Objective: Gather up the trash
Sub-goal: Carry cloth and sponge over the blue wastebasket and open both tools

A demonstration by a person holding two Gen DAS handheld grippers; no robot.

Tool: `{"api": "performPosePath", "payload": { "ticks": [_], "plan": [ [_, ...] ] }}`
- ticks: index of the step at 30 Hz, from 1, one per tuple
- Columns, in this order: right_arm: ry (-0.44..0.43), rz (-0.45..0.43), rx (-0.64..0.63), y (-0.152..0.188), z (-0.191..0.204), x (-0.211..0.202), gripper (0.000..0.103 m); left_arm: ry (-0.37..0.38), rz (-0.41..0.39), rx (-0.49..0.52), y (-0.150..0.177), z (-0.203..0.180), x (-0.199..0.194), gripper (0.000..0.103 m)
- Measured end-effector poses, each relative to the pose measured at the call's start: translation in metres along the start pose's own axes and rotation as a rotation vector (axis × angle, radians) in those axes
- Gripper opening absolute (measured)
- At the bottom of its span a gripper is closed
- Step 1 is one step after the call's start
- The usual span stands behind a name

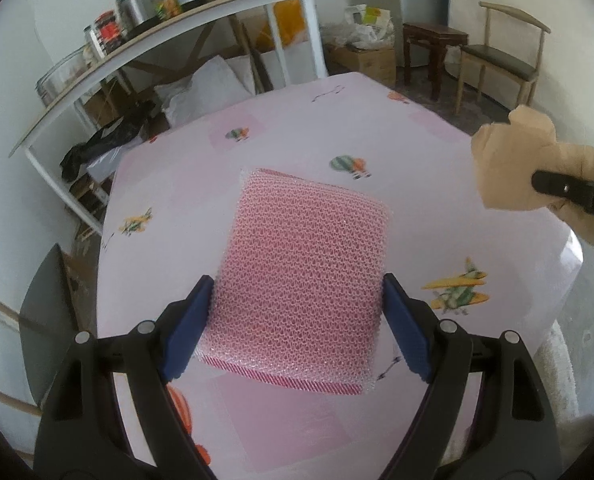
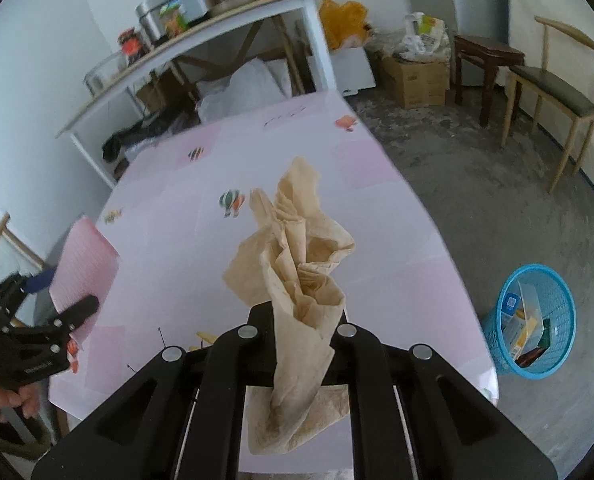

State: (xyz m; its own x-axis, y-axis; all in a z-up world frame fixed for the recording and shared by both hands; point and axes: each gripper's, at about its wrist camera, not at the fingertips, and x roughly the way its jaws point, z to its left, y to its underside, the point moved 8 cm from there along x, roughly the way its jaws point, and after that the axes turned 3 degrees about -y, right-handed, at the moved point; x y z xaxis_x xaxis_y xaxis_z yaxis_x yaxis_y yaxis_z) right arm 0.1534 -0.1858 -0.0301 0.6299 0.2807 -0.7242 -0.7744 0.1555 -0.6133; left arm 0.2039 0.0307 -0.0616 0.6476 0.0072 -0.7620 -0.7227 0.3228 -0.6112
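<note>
Crumpled tan paper [image 2: 297,264] | light, soft; right hand-held gripper [image 2: 297,336] clamps your bunched lower end | left hand-held gripper [image 1: 297,320] clamps pink mesh-wrapped flat packet [image 1: 305,264] by its side edges, springy

I make out little readable text. Right gripper [image 1: 537,184] finger, right edge of left wrist view: white letters "DA", rest cut off. Left gripper [image 2: 75,312] body, lower left of right wrist view: small white print, too blurred. Jar labels on shelf [image 1: 169,20], cardboard boxes [image 2: 413,80]: print illegible.
</note>
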Motion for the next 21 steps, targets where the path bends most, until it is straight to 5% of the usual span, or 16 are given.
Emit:
{"api": "performPosePath", "payload": {
  "ticks": [7, 12, 18, 21],
  "plan": [
    [0.143, -0.175, 0.179, -0.015, -0.091, -0.079, 0.009, 0.184, -0.074, 0.085, -0.048, -0.062, -0.015, 0.079],
    [0.285, -0.290, 0.452, 0.021, -0.199, -0.149, 0.009, 0.392, -0.096, 0.158, -0.090, -0.133, -0.026, 0.079],
    [0.346, -0.318, 0.737, 0.102, -0.290, -0.177, 0.009, 0.649, -0.003, 0.274, -0.122, -0.256, -0.028, 0.079],
    [0.328, -0.311, 0.845, 0.132, -0.323, -0.170, 0.009, 0.749, 0.120, 0.298, -0.124, -0.319, -0.012, 0.079]
  ]
}}
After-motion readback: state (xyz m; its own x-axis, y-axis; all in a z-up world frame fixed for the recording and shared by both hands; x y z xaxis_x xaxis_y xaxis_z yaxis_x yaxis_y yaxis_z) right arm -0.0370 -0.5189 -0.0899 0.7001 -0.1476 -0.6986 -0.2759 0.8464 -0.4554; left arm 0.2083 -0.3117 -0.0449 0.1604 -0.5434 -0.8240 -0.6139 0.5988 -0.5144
